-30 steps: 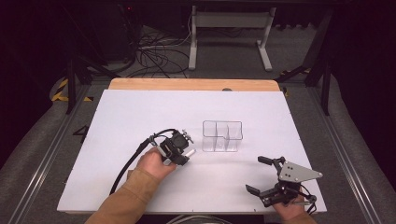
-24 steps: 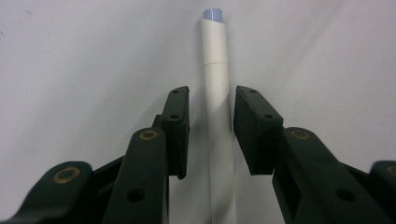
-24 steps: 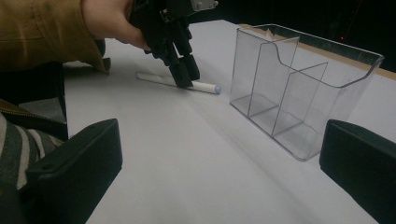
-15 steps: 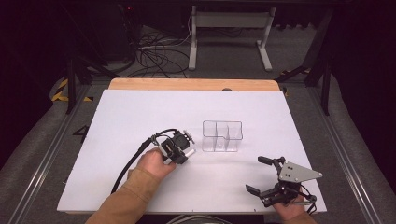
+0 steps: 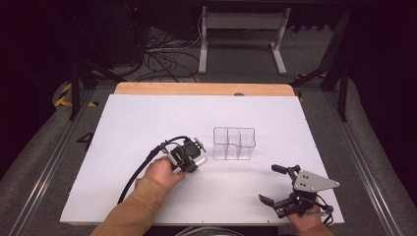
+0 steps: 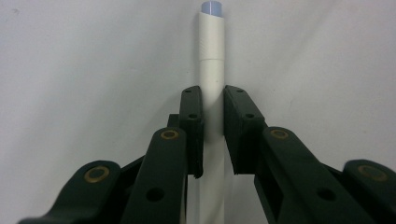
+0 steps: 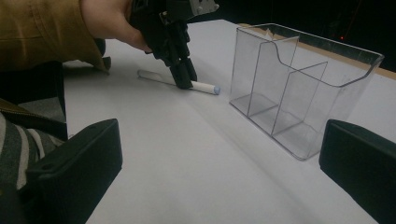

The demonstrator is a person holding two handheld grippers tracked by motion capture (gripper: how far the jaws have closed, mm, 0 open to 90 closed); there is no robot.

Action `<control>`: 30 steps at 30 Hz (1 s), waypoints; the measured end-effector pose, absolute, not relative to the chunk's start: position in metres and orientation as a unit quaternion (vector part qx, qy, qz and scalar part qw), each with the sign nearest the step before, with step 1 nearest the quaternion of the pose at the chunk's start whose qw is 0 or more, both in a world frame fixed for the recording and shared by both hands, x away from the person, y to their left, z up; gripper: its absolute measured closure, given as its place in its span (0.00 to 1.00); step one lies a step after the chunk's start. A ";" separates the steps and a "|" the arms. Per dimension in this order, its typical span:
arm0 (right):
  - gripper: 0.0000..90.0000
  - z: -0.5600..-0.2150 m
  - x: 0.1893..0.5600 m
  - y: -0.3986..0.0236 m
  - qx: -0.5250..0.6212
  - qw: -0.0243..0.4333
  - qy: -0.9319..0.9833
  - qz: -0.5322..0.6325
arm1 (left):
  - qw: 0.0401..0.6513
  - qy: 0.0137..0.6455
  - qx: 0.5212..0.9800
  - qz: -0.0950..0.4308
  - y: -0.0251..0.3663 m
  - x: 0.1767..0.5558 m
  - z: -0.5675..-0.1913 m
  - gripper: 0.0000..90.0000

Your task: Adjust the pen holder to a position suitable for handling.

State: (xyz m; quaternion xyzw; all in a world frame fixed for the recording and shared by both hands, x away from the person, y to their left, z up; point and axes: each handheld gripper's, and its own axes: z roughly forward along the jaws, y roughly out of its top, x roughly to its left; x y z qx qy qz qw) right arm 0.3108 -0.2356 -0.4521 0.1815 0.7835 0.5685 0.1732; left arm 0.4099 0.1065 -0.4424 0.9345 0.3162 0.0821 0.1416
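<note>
The high view looks down from the near side; both gripper views sit low, sharing the pen [image 6: 211, 70].

We see a smooth, matt white pen [image 6: 211, 70] with a pale blue plastic tip, lying on a matt white table sheet [image 5: 147, 123]. The organiser [image 7: 299, 84] is clear glossy plastic. The left gripper [image 6: 213, 140] has matt black plastic jaws with brass-looking rivets.

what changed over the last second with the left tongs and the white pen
The left tongs have just been closing and now pinch the white pen, which lies flat on the table. The left hand kept its place. The right tongs stay open at the near right corner, and the clear organizer has not moved.
</note>
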 end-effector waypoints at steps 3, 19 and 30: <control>0.00 -0.452 0.311 -0.236 0.181 0.174 0.784 0.568 | 0.141 0.317 0.934 0.082 0.107 0.409 -0.441 0.87; 0.00 -0.452 0.310 -0.237 0.182 0.177 0.782 0.569 | 0.233 0.312 0.913 0.122 0.124 0.397 -0.411 0.87; 0.00 -0.452 0.311 -0.237 0.182 0.178 0.783 0.568 | 0.325 0.305 0.885 0.133 0.136 0.386 -0.391 0.87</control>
